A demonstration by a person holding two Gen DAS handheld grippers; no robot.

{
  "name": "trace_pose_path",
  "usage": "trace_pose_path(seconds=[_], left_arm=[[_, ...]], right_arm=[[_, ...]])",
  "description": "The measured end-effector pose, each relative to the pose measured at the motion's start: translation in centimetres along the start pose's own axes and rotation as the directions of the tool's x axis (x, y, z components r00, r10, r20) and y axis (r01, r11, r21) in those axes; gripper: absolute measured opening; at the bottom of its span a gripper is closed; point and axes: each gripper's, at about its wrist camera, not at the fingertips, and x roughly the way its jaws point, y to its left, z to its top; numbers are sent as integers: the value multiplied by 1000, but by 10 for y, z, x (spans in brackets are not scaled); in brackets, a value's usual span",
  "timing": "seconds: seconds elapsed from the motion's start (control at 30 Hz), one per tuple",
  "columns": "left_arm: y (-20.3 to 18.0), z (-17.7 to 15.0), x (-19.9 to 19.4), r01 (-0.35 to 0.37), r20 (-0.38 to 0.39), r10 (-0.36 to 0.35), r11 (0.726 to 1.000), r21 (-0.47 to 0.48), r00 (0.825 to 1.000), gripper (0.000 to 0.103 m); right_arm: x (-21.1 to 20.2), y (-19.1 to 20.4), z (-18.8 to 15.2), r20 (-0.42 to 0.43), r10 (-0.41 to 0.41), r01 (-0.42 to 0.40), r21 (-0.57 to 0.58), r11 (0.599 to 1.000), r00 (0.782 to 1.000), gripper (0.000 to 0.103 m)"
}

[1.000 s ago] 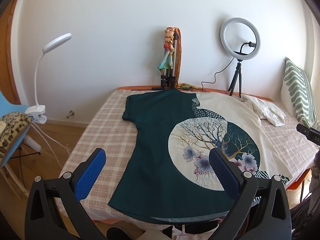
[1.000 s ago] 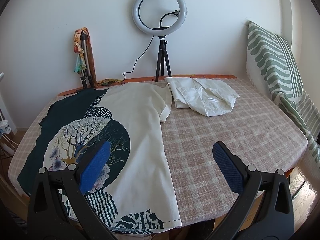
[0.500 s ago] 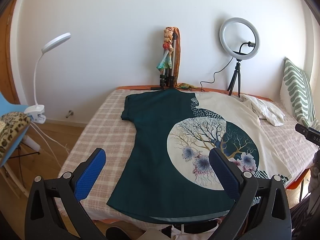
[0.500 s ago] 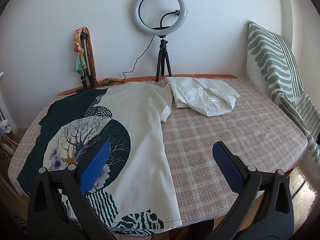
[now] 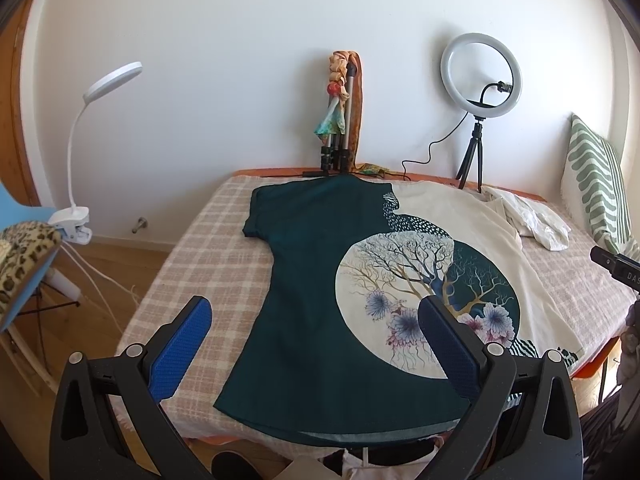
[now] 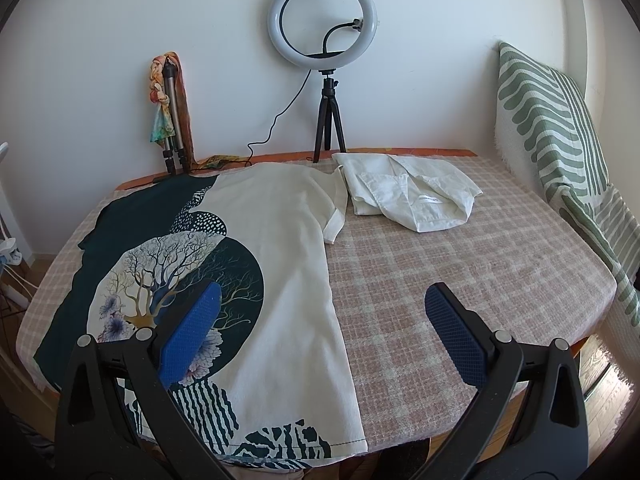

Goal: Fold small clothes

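A T-shirt (image 5: 320,280), half dark green and half cream with a round tree print, lies flat on the checked table, hem toward me. It also shows in the right wrist view (image 6: 280,240). My left gripper (image 5: 314,344) is open and empty, above the hem on the green side. My right gripper (image 6: 322,328) is open and empty, above the shirt's cream edge near the hem. A crumpled white garment (image 6: 412,196) lies at the back right, touching the shirt's sleeve; it also shows in the left wrist view (image 5: 532,220).
A ring light on a tripod (image 6: 326,80) and a folded tripod with a scarf (image 6: 170,120) stand at the table's back edge. A green striped cushion (image 6: 560,140) leans at the right. A clip lamp (image 5: 80,160) and blue chair (image 5: 24,260) stand left of the table (image 5: 200,260).
The left gripper has drifted slightly back and left, so the shirt sits a little farther right in its view. The right gripper has barely moved. Both stay open.
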Motion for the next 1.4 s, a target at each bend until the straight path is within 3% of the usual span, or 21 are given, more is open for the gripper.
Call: trace_pose_path(seconds=[0.6, 0.8, 0.93, 1.03, 1.13, 1.2, 1.27, 1.4], left_arm=[[15, -5, 7, 6, -36, -7, 1000, -31, 999, 102], [35, -11, 22, 22, -126, -29, 998, -51, 992, 102], [50, -14, 32, 37, -180, -46, 998, -51, 983, 97], [62, -20, 44, 29, -246, -37, 999, -36, 969, 89], [73, -29, 52, 40, -291, -52, 998, -46, 955, 84], [80, -35, 57, 59, -318, -80, 995, -76, 945, 76], [85, -39, 63, 74, -340, -103, 993, -96, 935, 60], [89, -48, 78, 67, -389, -95, 994, -84, 916, 57]], right_arm=[[6, 19, 3, -12, 14, -15, -37, 999, 1000, 103], [4, 48, 30, -29, 125, -127, -87, 988, 992, 103], [7, 92, 55, -43, 214, -218, -202, 955, 976, 103], [19, 126, 77, -89, 294, -307, -245, 920, 952, 103], [40, 161, 100, -152, 384, -410, -223, 884, 911, 103], [53, 183, 113, -178, 410, -443, -222, 869, 894, 103], [67, 204, 124, -204, 432, -470, -219, 855, 879, 103], [100, 246, 144, -277, 482, -537, -176, 825, 832, 103]])
